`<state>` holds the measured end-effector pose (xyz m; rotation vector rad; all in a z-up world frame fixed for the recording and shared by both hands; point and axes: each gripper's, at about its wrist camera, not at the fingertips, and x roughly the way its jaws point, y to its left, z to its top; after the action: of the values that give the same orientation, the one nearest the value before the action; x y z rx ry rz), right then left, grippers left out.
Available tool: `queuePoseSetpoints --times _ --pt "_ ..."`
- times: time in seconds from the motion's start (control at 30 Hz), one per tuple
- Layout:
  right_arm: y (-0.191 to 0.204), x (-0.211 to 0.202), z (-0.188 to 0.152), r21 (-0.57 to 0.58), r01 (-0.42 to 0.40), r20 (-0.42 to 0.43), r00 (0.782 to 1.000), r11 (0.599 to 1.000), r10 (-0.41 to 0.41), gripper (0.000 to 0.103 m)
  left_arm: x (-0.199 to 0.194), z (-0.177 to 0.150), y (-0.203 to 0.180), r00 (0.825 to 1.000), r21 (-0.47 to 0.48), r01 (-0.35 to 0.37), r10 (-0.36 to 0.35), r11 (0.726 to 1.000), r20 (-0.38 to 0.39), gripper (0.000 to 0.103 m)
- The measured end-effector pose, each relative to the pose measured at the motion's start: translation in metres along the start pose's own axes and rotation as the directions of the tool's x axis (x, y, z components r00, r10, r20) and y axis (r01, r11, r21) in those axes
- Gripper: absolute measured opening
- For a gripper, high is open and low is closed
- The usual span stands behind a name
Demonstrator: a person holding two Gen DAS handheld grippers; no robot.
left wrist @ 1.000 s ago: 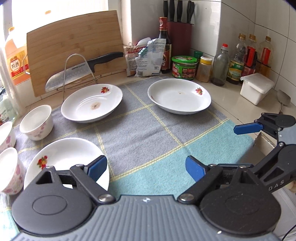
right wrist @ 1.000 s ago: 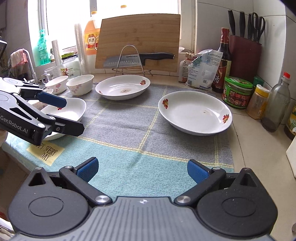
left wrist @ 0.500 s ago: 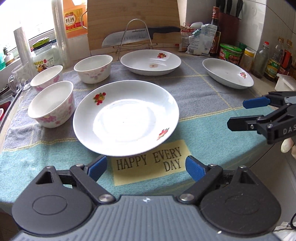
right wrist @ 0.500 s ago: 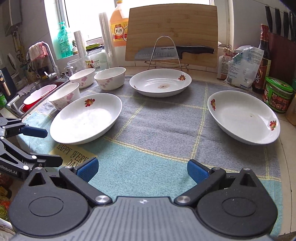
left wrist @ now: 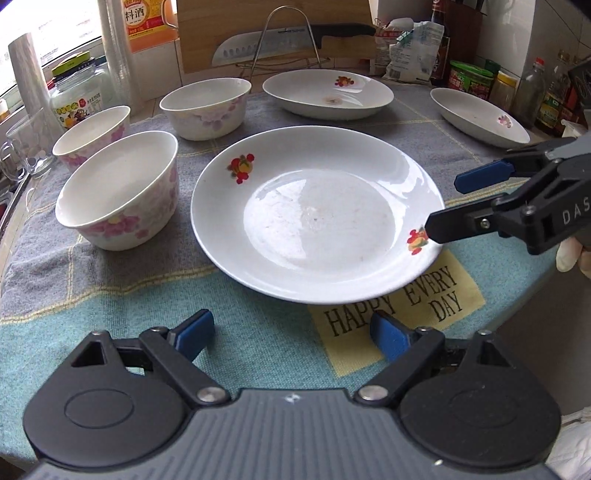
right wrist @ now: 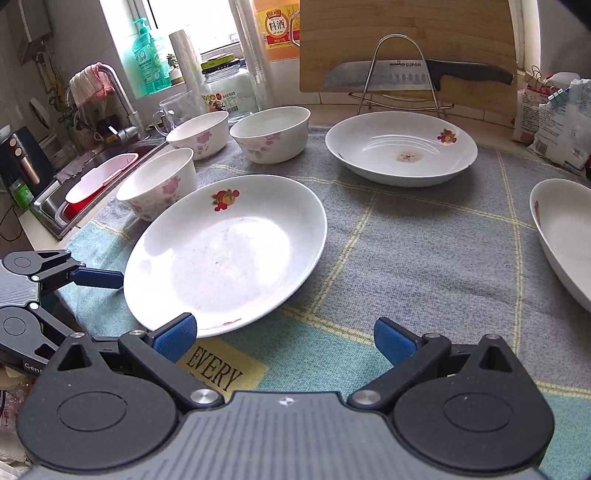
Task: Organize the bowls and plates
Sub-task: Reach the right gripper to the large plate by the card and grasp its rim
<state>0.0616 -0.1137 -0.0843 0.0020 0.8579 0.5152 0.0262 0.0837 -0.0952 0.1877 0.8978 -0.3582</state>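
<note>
Facing the near plate (left wrist: 317,218) head-on in the left wrist view, the left gripper (left wrist: 291,332) stands with jaws spread wide and nothing between them, just short of the plate's near rim. The plate lies flat on the checked table mat (left wrist: 258,339), partly covering a yellow "HAPPY EVERY DAY" label (left wrist: 402,306). Three floral bowls (left wrist: 120,192) stand upright to its left. Two more plates (left wrist: 328,94) lie farther back. The right gripper (left wrist: 443,203) enters from the right, jaws apart, one above and one below the plate's right edge.

In the right wrist view, the right gripper (right wrist: 284,338) is wide open; its left fingertip (right wrist: 177,332) overlaps the near plate's (right wrist: 229,251) rim. The left gripper (right wrist: 99,278) sits beside the plate's left edge. A knife (right wrist: 417,75) rests on a wire rack (right wrist: 399,74) against a cutting board (right wrist: 406,33).
</note>
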Motion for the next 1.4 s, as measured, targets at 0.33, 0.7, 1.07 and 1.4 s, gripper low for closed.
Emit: queuePoseSetpoints --times 0.33,0.7,1.07,1.4 --pt "0.019 0.040 0.023 0.045 0.030 -0.058 0.998 0.999 -0.027 0.103 0.011 0.005 0.014 0.994 0.128 0.100 -0.106 0.987 0.039 0.103" --pt "0.023 0.052 0.036 0.058 0.058 -0.099 0.994 0.997 -0.052 0.103 0.013 0.000 0.023 0.981 0.175 0.138 -0.159 0.975 0.115 0.103" --pt "0.007 0.067 0.062 0.051 -0.052 -0.135 0.989 0.997 0.059 0.103 0.015 0.001 0.024 0.978 0.195 0.149 -0.174 0.969 0.116 0.103" --pt "-0.007 0.076 0.080 0.047 -0.167 -0.189 0.967 0.985 0.173 0.103 0.018 0.004 0.026 0.972 0.234 0.175 -0.206 0.957 0.116 0.103"
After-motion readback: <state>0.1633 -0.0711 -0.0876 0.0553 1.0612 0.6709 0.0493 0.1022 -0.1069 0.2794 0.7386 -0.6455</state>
